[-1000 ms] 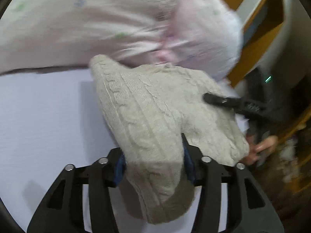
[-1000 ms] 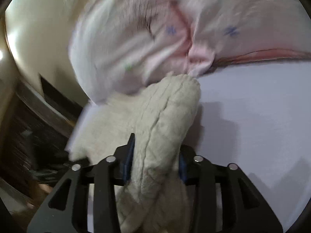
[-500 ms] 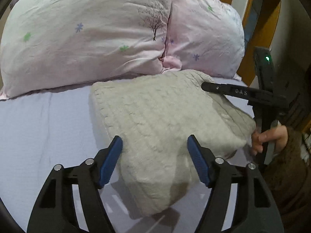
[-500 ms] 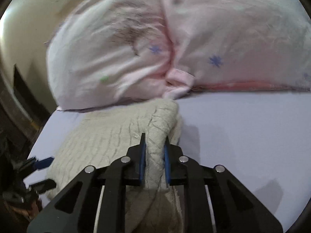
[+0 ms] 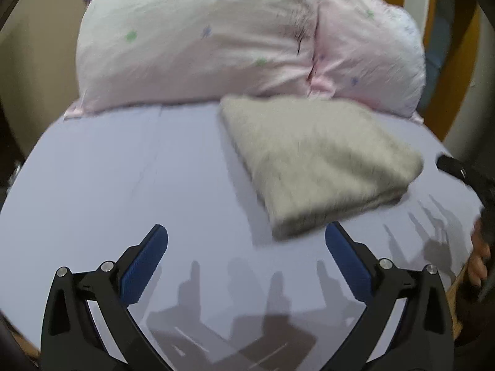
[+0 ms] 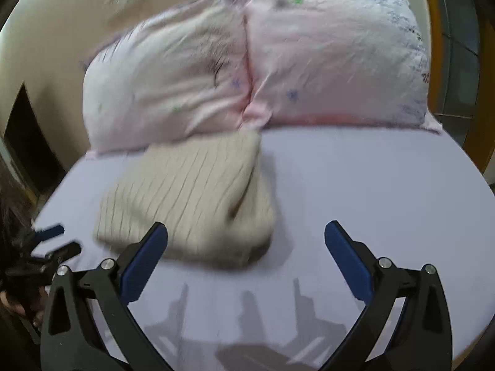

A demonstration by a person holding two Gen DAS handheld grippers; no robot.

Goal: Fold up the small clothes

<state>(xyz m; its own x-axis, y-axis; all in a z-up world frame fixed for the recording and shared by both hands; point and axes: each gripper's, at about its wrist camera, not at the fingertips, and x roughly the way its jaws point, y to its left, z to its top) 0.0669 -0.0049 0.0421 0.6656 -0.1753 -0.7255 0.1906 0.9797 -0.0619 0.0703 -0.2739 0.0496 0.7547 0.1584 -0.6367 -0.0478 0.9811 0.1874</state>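
A folded beige knit sweater (image 5: 312, 160) lies flat on the lilac bed sheet (image 5: 123, 185), close to the pillows. In the right wrist view the sweater (image 6: 191, 194) lies ahead and to the left. My left gripper (image 5: 246, 241) is open and empty, drawn back from the sweater's near edge. My right gripper (image 6: 246, 238) is open and empty, just short of the sweater's near corner. The right gripper's tip shows at the right edge of the left wrist view (image 5: 458, 170); the left gripper shows at the left of the right wrist view (image 6: 52, 247).
Two pink patterned pillows (image 5: 216, 40) lie against the wall behind the sweater, also in the right wrist view (image 6: 247, 61). An orange wooden frame (image 5: 448, 77) stands at the right. The sheet's near edge (image 6: 464, 324) drops off at the lower right.
Both grippers let go of the sweater and pulled back, jaws now wide open. The sweater, held up a second ago, now lies folded on the sheet.
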